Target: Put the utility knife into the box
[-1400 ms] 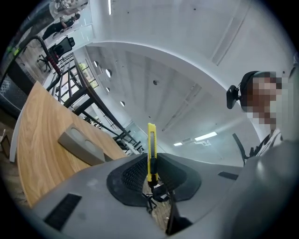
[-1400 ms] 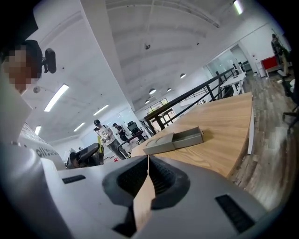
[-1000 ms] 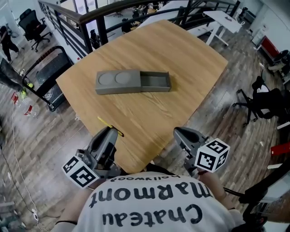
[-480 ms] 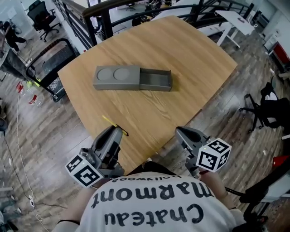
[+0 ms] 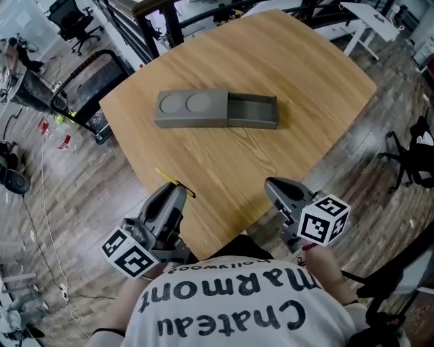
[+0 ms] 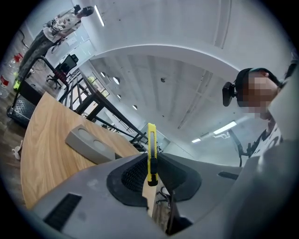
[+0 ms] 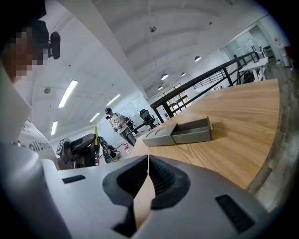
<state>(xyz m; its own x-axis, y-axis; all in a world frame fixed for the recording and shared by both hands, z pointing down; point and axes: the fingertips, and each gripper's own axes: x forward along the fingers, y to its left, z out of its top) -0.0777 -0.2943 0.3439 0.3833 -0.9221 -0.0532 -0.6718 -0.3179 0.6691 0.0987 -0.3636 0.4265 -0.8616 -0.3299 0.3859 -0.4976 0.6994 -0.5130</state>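
A grey box [image 5: 215, 110] lies in the middle of the wooden table [image 5: 312, 81], its drawer [image 5: 252, 110] slid open to the right and empty. My left gripper [image 5: 174, 192] hovers at the table's near edge, shut on a thin yellow utility knife [image 5: 173, 182]. In the left gripper view the knife [image 6: 151, 151] stands upright between the jaws, with the box [image 6: 88, 144] far off to the left. My right gripper [image 5: 276, 185] hangs at the near right edge, shut with nothing in it. The right gripper view shows the box [image 7: 179, 132] ahead and the left gripper [image 7: 80, 150] at left.
Black railings [image 5: 146, 37] and office chairs [image 5: 71, 15] stand beyond the table's far left. A white desk [image 5: 369, 17] is at the far right, another chair [image 5: 413, 156] at right. A person [image 7: 117, 123] stands in the distance. Wood floor surrounds the table.
The head view has shifted, so the table and box sit further right and lower in the picture. Both grippers keep their places near the table's front edge, and the knife stays clamped.
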